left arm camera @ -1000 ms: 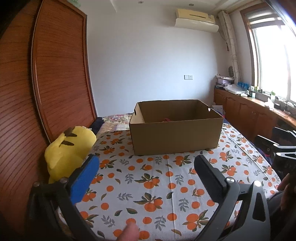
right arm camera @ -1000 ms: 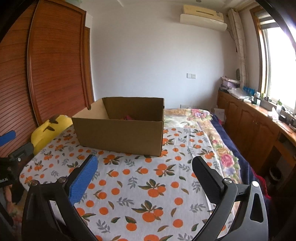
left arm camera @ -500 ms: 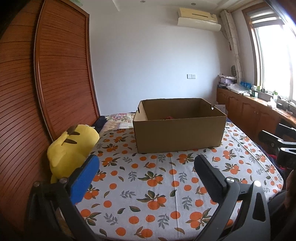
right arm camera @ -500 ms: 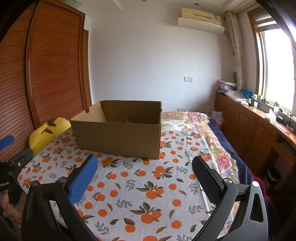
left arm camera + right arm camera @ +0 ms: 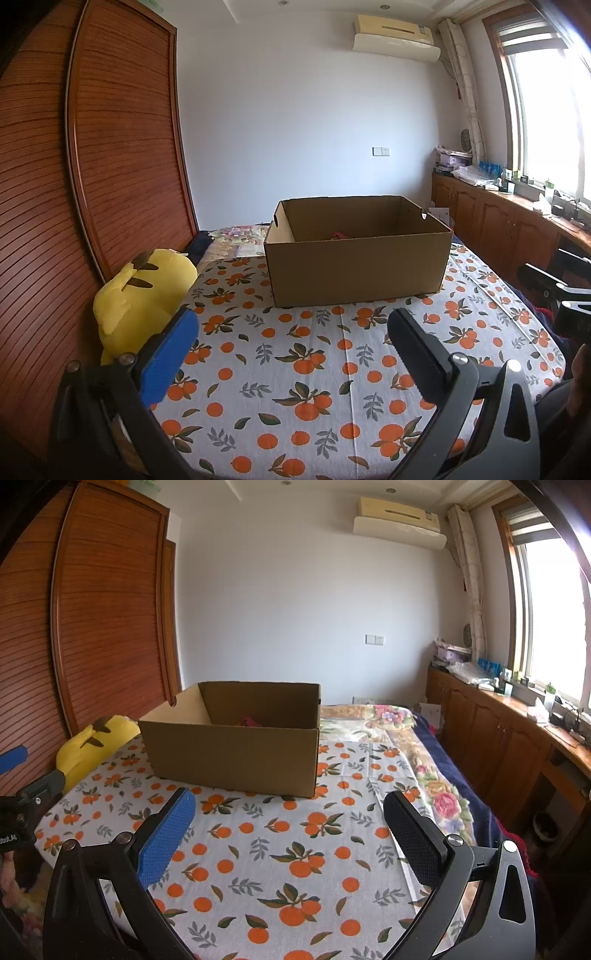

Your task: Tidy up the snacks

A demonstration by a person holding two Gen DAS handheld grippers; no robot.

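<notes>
Hovering with left claw [image 5: 291, 347] and right claw [image 5: 288, 823] both spread empty; cardboard box [image 5: 356, 254] apparently holding something red, no snacks left outside

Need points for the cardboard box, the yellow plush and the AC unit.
cardboard box [image 5: 354, 269], left wrist view, on its near outer wall.
yellow plush [image 5: 147, 291], left wrist view, on the middle of its body.
AC unit [image 5: 399, 528], right wrist view, on its front panel.

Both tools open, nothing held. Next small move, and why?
Probably tip the right tool up over the box to look inside. Both it and the left tool are open and empty, no snacks lie on the cloth, and only a red scrap shows over the rim.
</notes>
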